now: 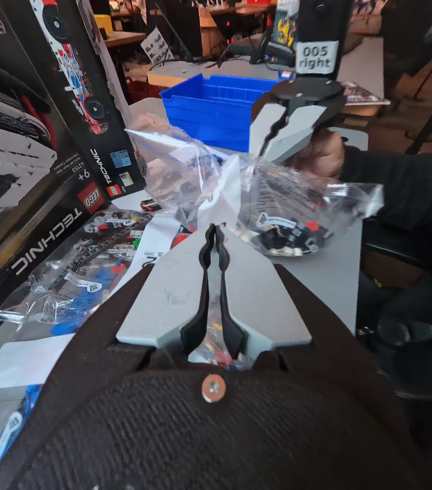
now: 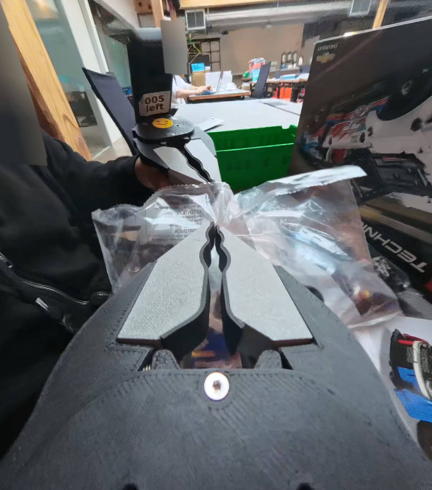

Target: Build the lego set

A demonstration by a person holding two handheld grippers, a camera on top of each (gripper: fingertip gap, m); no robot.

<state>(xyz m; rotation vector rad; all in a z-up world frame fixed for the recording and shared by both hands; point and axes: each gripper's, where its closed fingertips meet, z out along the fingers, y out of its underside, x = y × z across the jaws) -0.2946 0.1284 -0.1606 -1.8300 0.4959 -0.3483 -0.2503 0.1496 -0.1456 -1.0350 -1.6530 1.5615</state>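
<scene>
Left hand-held gripper is filling the near foreground, its fingers pressed together and pinching the clear plastic bag of lego pieces, which is hanging above the grey worktop. Just beyond, the right hand-held gripper is clamping the same bag's upper edge. More sealed bags are lying to the left beside the lego box, and a blue bin is sitting farther back.
</scene>
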